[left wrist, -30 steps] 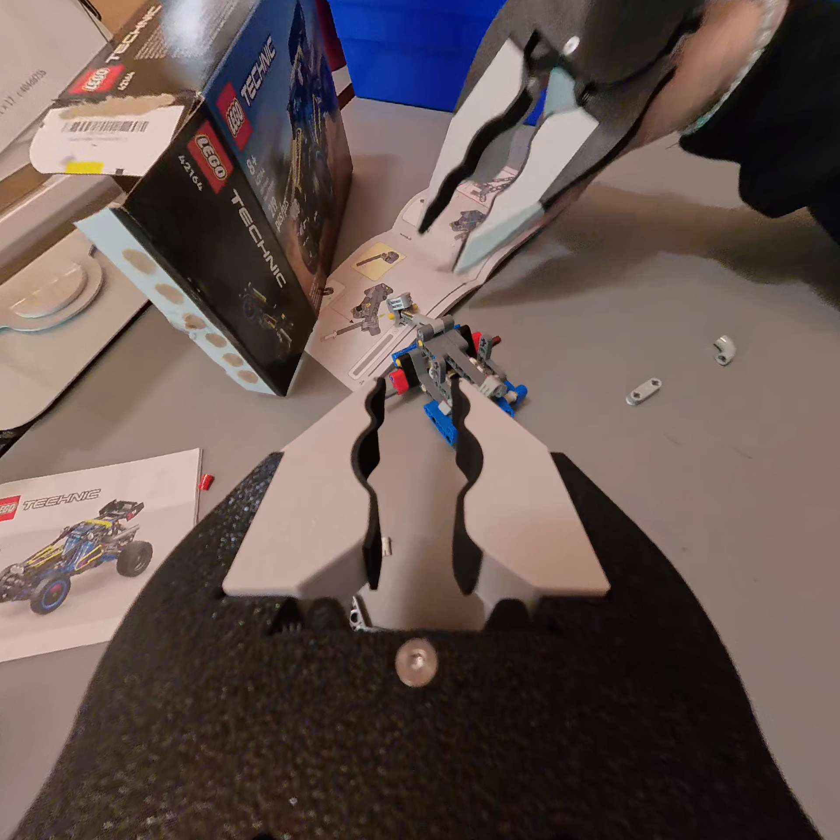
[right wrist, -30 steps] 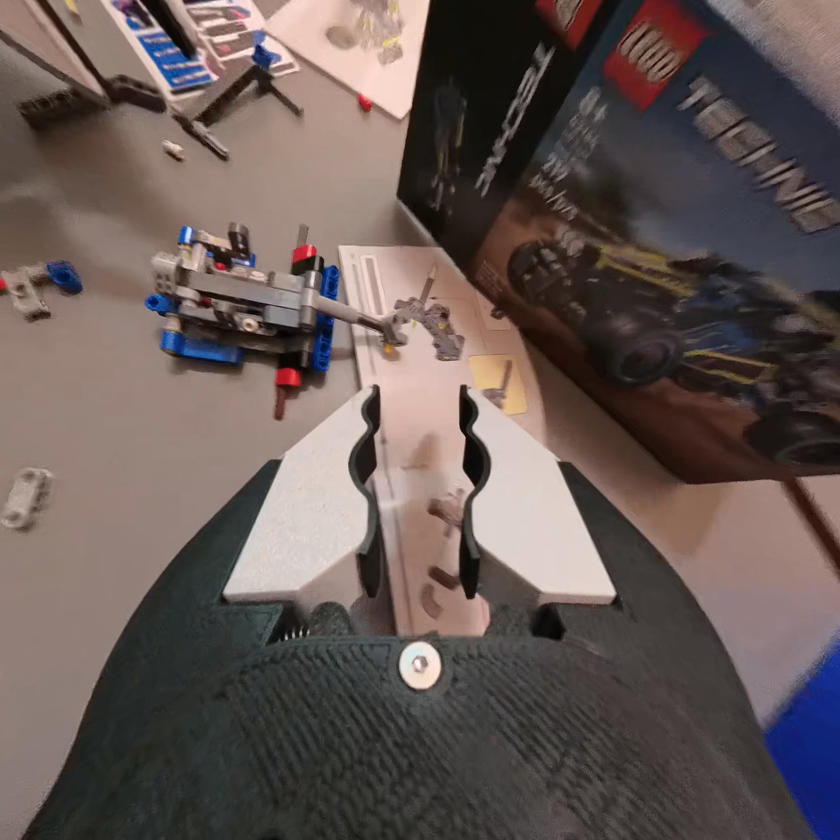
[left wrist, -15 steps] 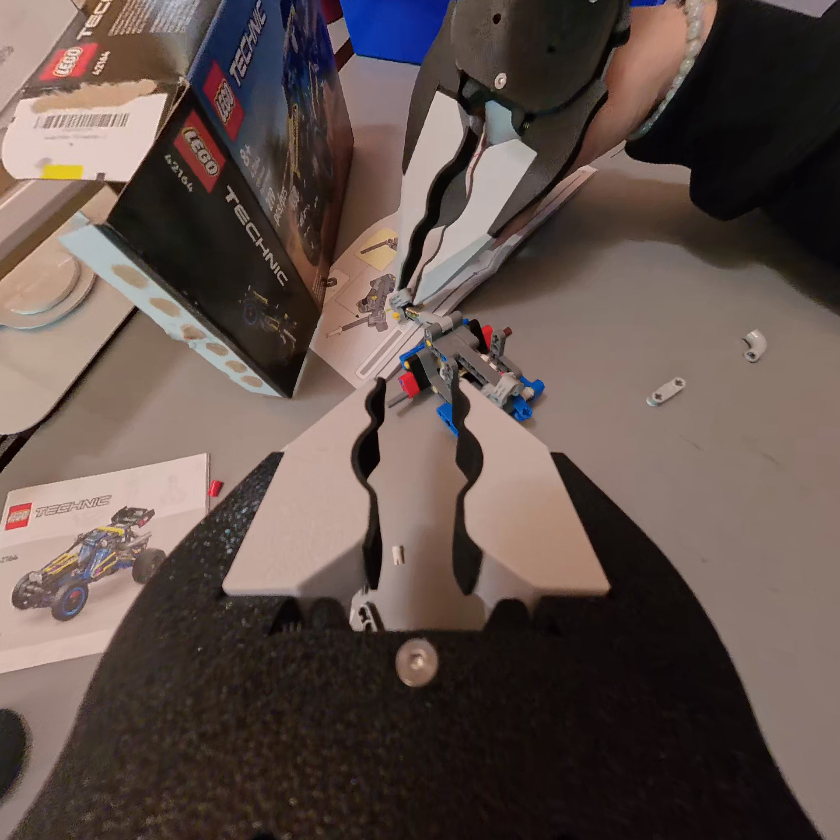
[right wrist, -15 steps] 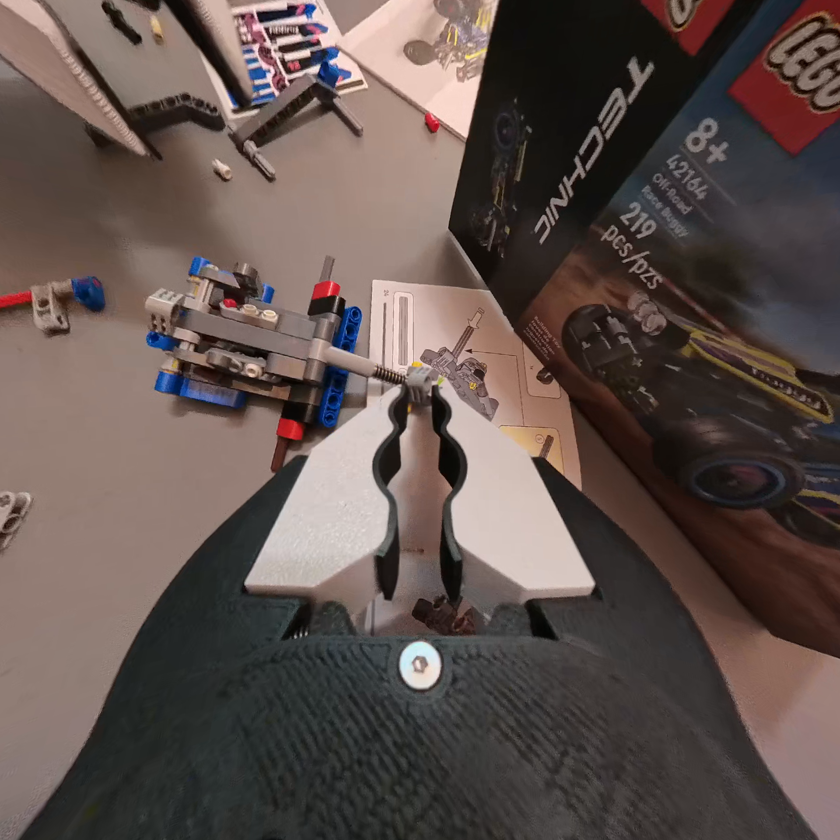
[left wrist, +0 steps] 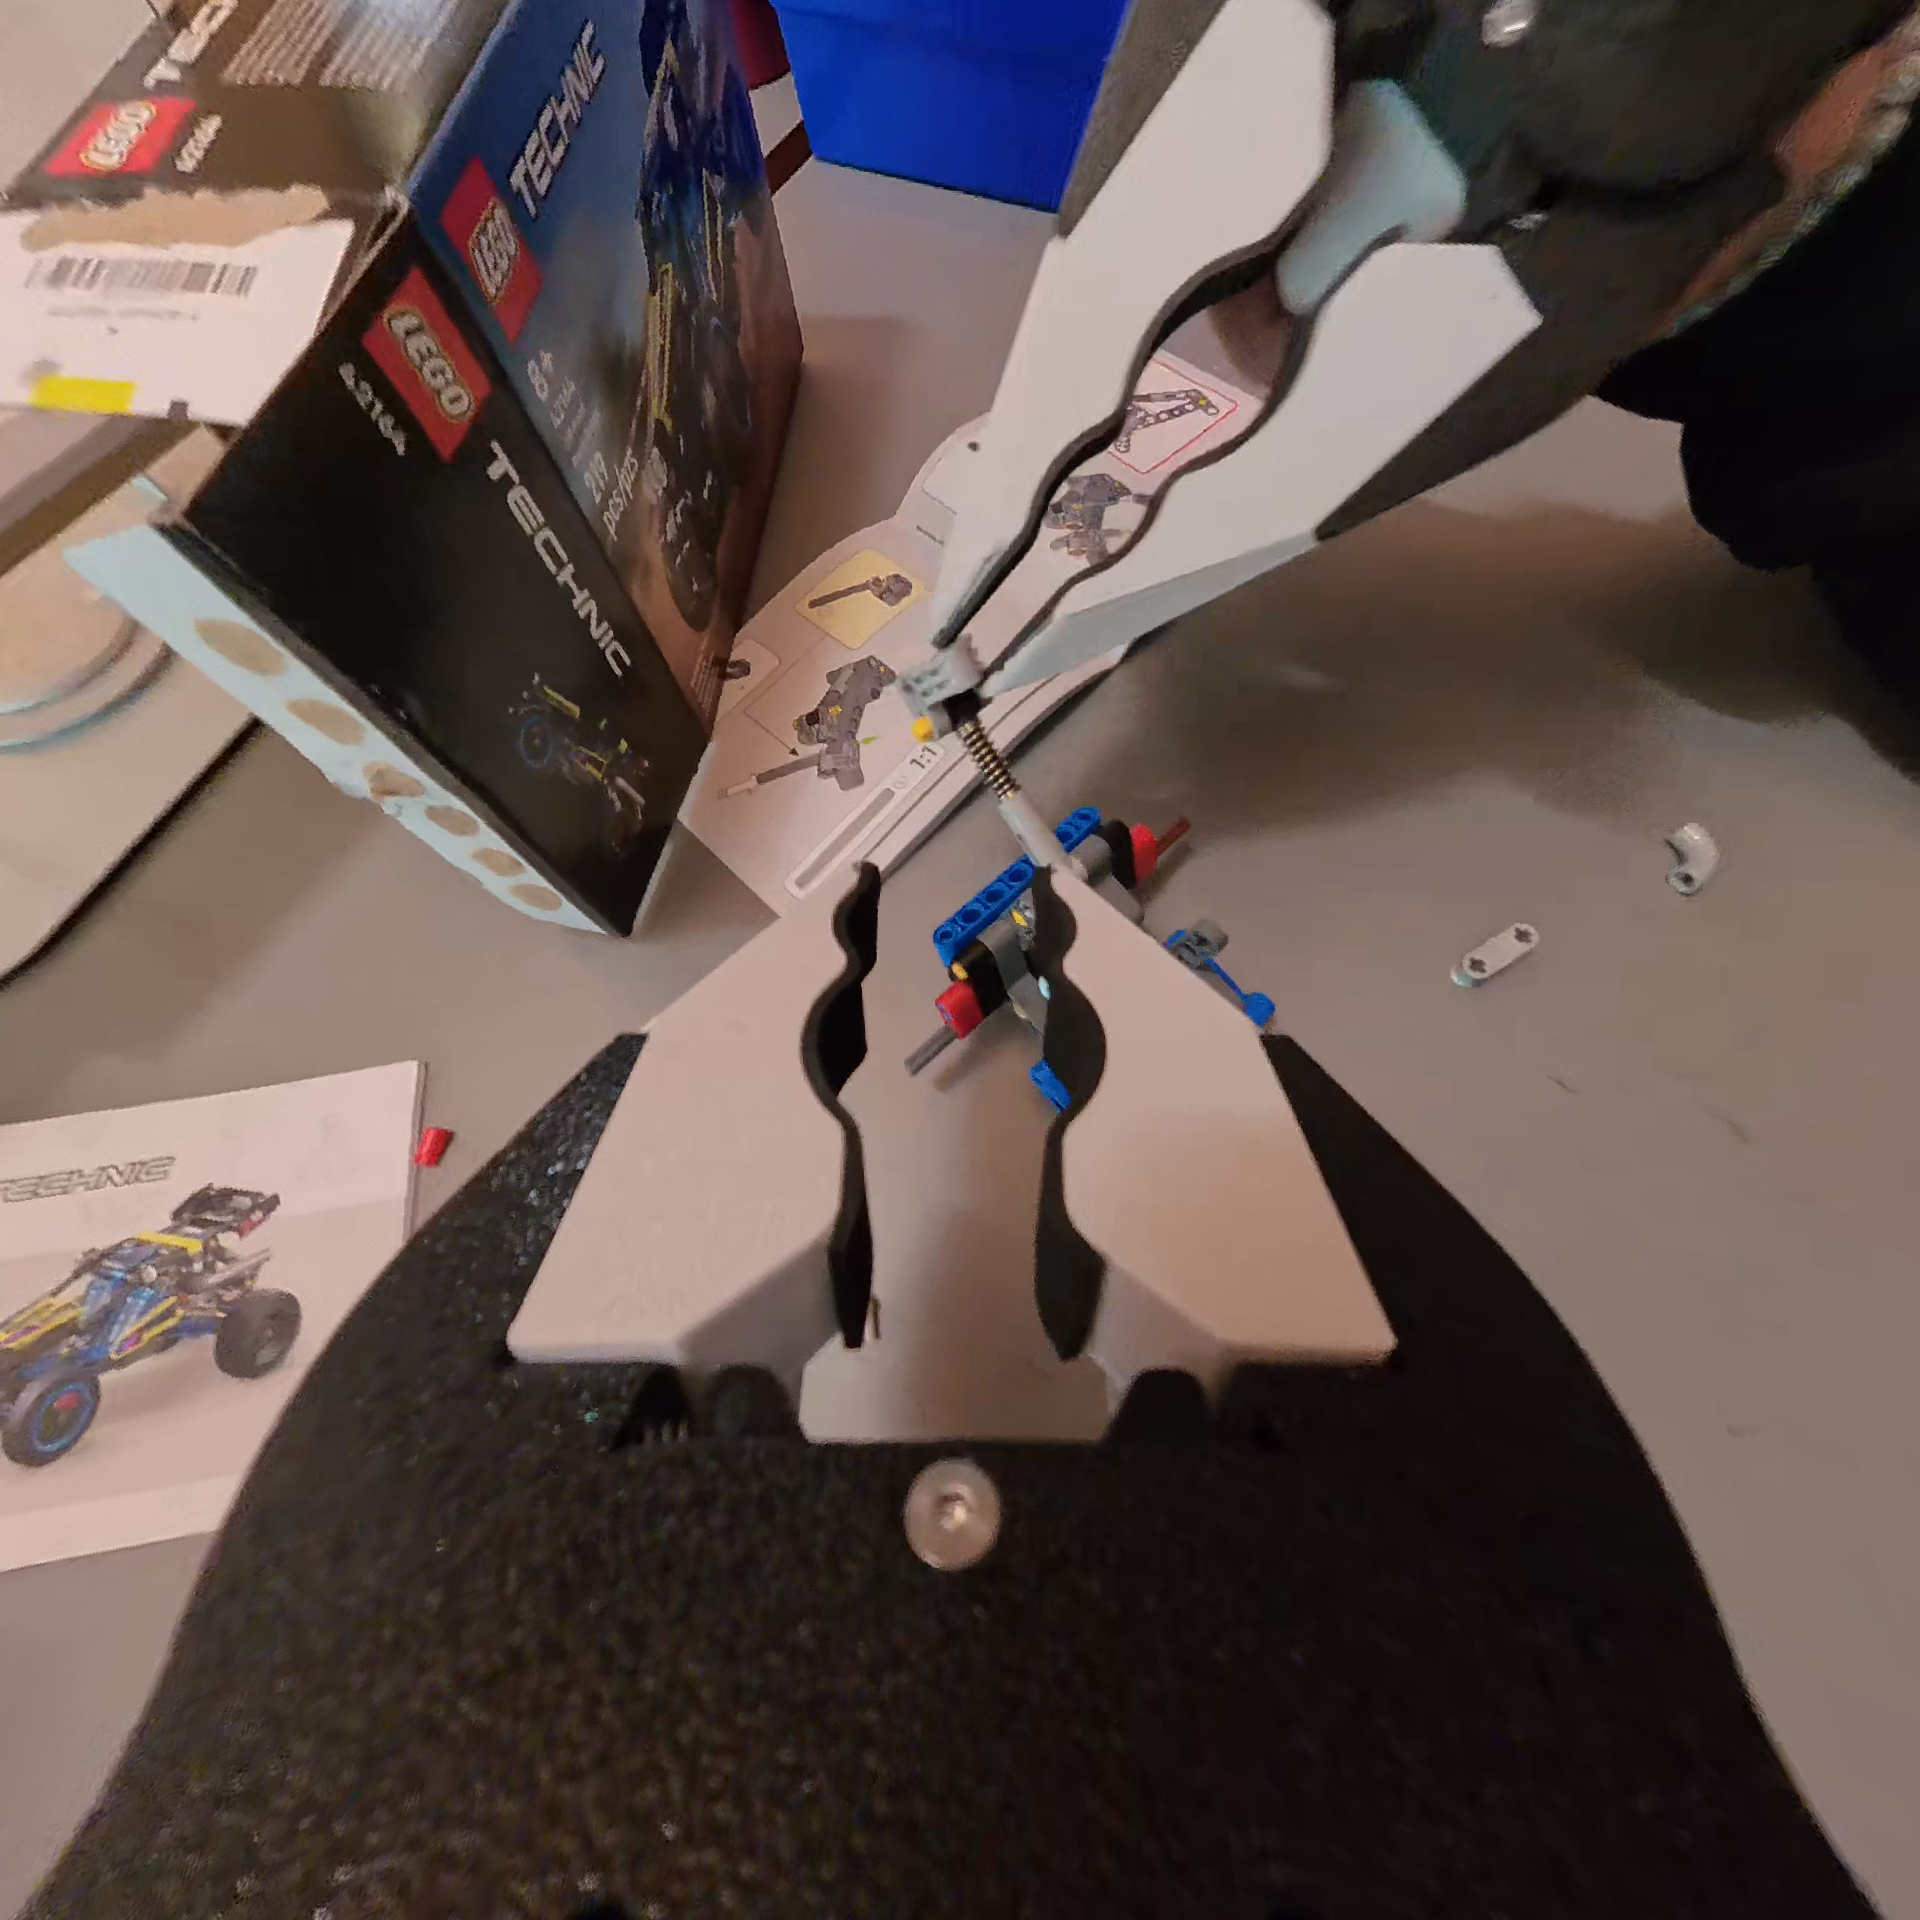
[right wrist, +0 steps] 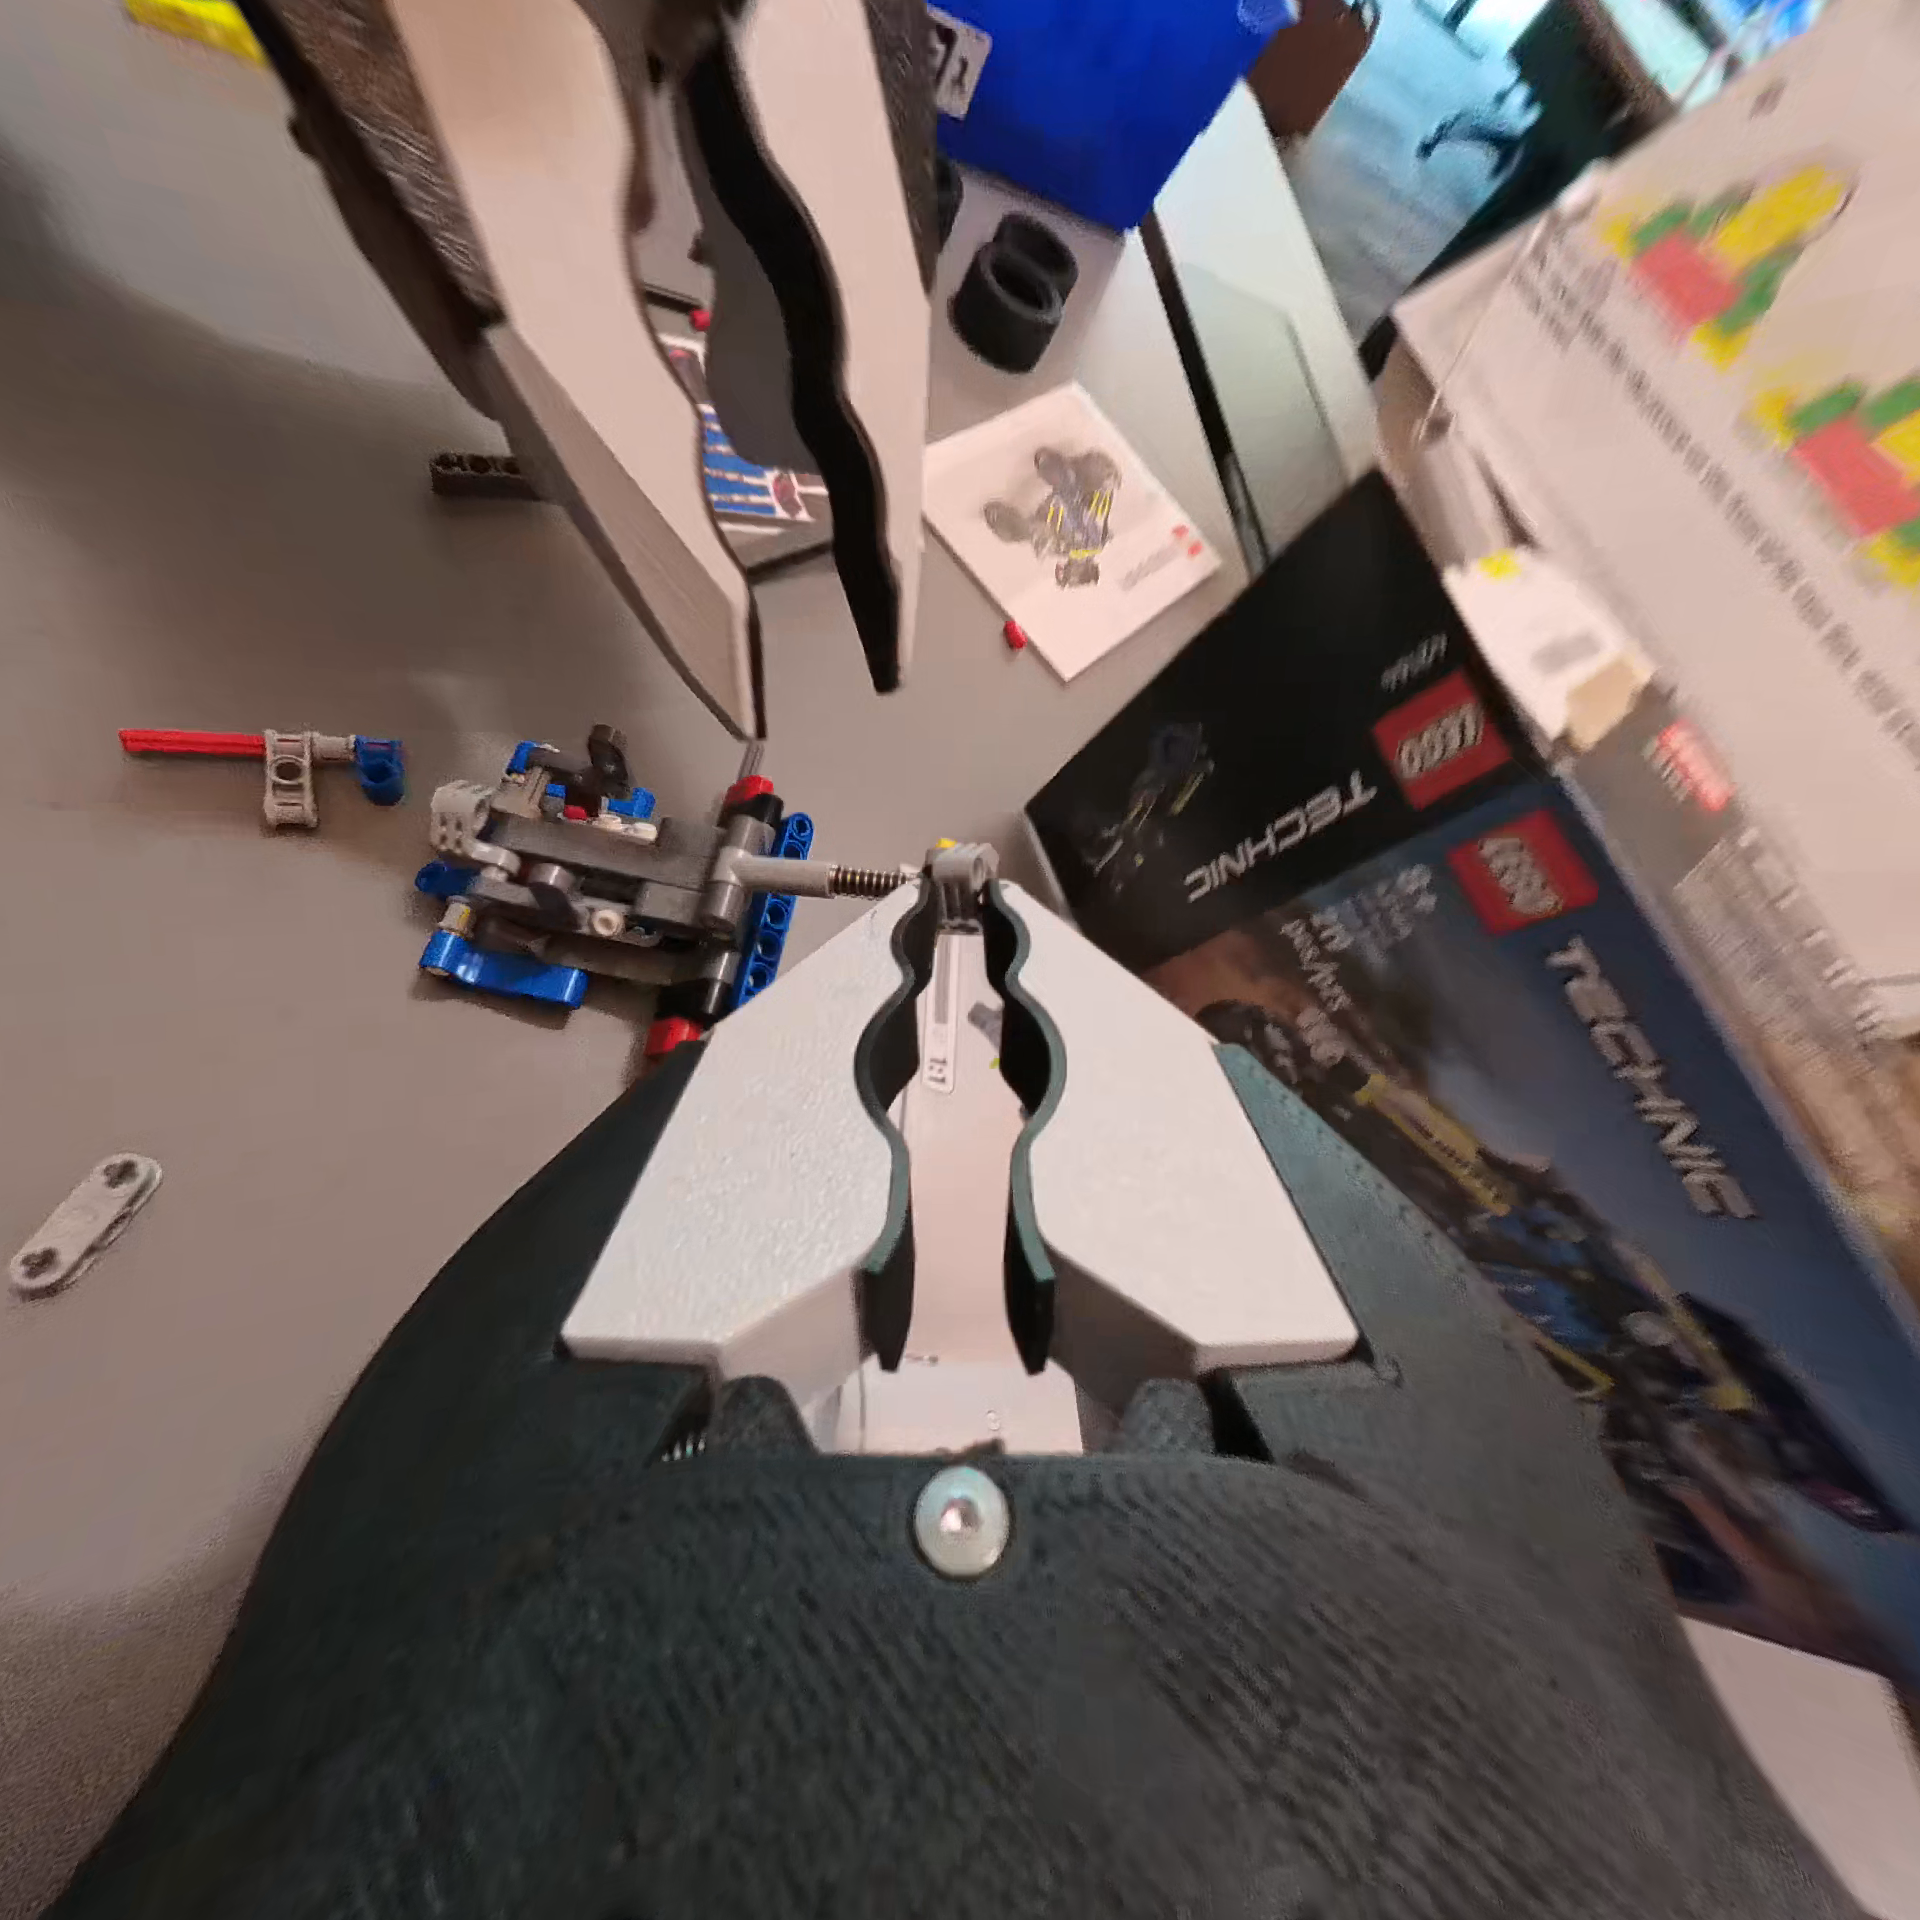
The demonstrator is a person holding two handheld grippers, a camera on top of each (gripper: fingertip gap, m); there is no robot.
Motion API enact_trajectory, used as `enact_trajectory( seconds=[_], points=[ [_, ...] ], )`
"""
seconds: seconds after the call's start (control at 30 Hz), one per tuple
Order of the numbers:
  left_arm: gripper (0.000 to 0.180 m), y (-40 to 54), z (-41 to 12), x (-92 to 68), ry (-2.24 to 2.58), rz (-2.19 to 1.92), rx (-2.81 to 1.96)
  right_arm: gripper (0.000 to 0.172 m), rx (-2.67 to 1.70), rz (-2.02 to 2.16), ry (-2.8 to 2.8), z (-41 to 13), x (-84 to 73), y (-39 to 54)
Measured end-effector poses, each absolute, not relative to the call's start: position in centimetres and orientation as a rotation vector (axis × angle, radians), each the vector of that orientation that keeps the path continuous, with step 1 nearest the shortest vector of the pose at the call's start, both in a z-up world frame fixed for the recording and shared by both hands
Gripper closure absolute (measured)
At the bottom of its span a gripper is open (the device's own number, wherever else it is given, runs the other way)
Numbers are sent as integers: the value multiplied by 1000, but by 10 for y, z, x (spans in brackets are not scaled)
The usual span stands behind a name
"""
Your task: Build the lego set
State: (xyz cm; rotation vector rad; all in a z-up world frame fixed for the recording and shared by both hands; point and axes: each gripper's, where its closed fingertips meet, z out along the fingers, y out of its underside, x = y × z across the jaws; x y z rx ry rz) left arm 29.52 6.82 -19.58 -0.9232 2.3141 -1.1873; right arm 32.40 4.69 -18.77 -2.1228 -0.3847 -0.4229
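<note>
The right gripper (right wrist: 958,902) has its jaws closed on the pale grey end piece (right wrist: 961,873) of a sprung rod on the grey, blue and red brick assembly (right wrist: 603,883), which lies on the grey bench (right wrist: 208,1039). Beyond it, the left gripper (right wrist: 821,707) hangs open above the assembly, gripping nothing.

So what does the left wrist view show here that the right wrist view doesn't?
Only the left wrist view shows the small grey elbow piece and a dark sleeve. Only the right wrist view shows the black tyres and the red axle piece. Both show the blue-grey assembly, its spring shaft's grey end pinched by the right gripper, the open left gripper, the box, and the flat grey link.
</note>
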Motion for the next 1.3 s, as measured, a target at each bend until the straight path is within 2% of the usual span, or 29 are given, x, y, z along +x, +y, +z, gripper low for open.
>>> enact_trajectory(
  seconds=[0.03, 0.3, 0.47, 0.87, 1.03, 1.3],
  points=[
    [153, 69, -197, 293, 2313, -1200, -944, 166, -2114, -475, -412, -184, 320, 48],
    [146, 73, -205, 250, 2334, -1282, -854, 167, -2035, -842, -571, -165, 289, 56],
    [147, 73, -223, 240, 2364, -1219, -809, 167, -1973, -991, -658, -175, 266, 56],
    [149, 69, -217, 249, 2346, -1279, -807, 166, -1934, -1266, -847, -200, 255, 54],
    [153, 65, -215, 246, 2351, -1370, -913, 166, -1891, -1418, -947, -203, 259, 52],
    [154, 60, -209, 253, 2264, -1524, -1134, 167, -1852, -1434, -954, -204, 260, 55]
  ],
)
